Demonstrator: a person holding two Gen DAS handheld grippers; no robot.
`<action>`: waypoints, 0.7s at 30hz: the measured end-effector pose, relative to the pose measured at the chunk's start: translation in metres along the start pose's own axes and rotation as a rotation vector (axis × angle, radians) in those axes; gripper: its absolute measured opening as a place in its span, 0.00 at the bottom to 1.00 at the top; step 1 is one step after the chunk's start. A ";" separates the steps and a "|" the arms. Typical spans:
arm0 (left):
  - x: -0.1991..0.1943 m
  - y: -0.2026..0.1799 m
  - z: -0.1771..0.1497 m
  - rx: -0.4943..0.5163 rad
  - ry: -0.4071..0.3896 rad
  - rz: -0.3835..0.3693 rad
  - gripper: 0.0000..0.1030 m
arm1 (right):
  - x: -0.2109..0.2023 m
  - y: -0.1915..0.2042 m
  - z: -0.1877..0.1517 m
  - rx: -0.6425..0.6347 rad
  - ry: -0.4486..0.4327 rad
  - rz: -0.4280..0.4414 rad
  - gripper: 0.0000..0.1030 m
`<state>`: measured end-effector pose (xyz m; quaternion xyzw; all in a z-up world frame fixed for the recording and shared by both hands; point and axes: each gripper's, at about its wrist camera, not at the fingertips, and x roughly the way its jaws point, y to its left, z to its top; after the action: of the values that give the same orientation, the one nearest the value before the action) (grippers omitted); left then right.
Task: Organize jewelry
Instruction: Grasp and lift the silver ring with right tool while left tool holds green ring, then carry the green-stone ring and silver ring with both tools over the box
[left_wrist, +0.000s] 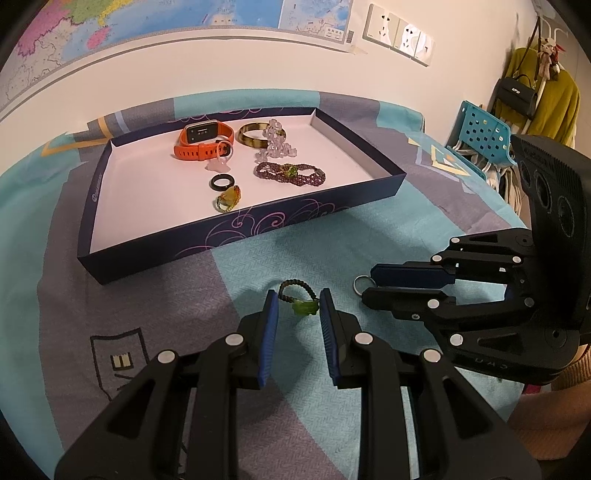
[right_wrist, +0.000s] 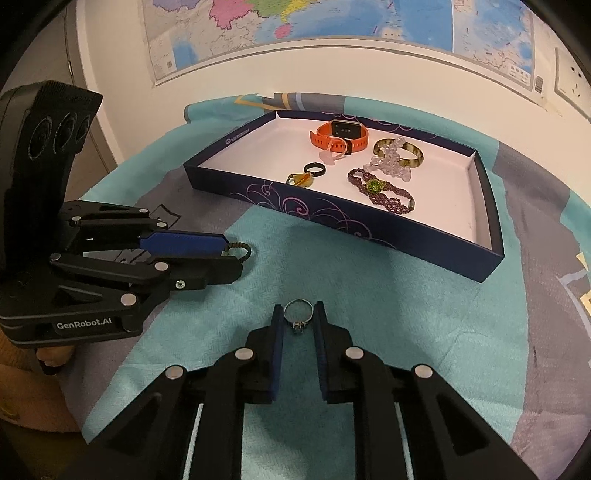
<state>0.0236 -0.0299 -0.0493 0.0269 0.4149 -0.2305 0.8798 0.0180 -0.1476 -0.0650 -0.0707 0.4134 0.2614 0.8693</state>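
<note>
Sorting appears mostly done: the shallow navy cardboard tray with a white floor (left_wrist: 243, 225) lies ahead of both tools and already holds an orange-strapped smartwatch (left_wrist: 205, 142), a mottled amber bangle (left_wrist: 255, 134), a string of clear crystal beads (left_wrist: 280, 142), a purple beaded bracelet with a green centre stone (left_wrist: 290, 173), a plain black ring (left_wrist: 222, 182) and a yellow-stone ring on a green cord (left_wrist: 228, 199).

Two pieces remain outside, on the teal-and-grey patterned cloth (left_wrist: 258, 258) covering the counter.

Left tool (left_wrist: 295, 306): fingers apart, straddling a dark braided-cord ring with a green stone (left_wrist: 301, 301); pads look close to it, but not visibly pressing.

Right tool (right_wrist: 299, 319): fingers narrowly apart around a thin silver ring with a small setting (right_wrist: 298, 315); the band sits right at the pads (contact cannot be confirmed, nor whether it is lifted off the cloth).

Judgement: roughly three quarters complete; both last pieces need gripping and carrying forward into the tray.

Hard to read: a pale pink piece beside the watch strap, the silver ring's setting, and the tray's printed logo. The holder's hands are cropped at the frame edges.
</note>
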 end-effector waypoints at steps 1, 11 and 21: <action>0.000 0.000 0.000 -0.001 0.000 0.000 0.23 | -0.001 -0.001 0.000 0.003 -0.002 0.001 0.12; -0.002 0.000 0.001 -0.003 -0.008 0.000 0.23 | -0.004 -0.006 -0.001 0.028 -0.020 0.014 0.03; -0.006 0.001 0.003 -0.005 -0.019 -0.003 0.23 | -0.014 -0.013 0.001 0.051 -0.050 0.022 0.03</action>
<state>0.0224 -0.0277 -0.0430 0.0222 0.4071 -0.2310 0.8834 0.0184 -0.1642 -0.0554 -0.0373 0.3988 0.2617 0.8781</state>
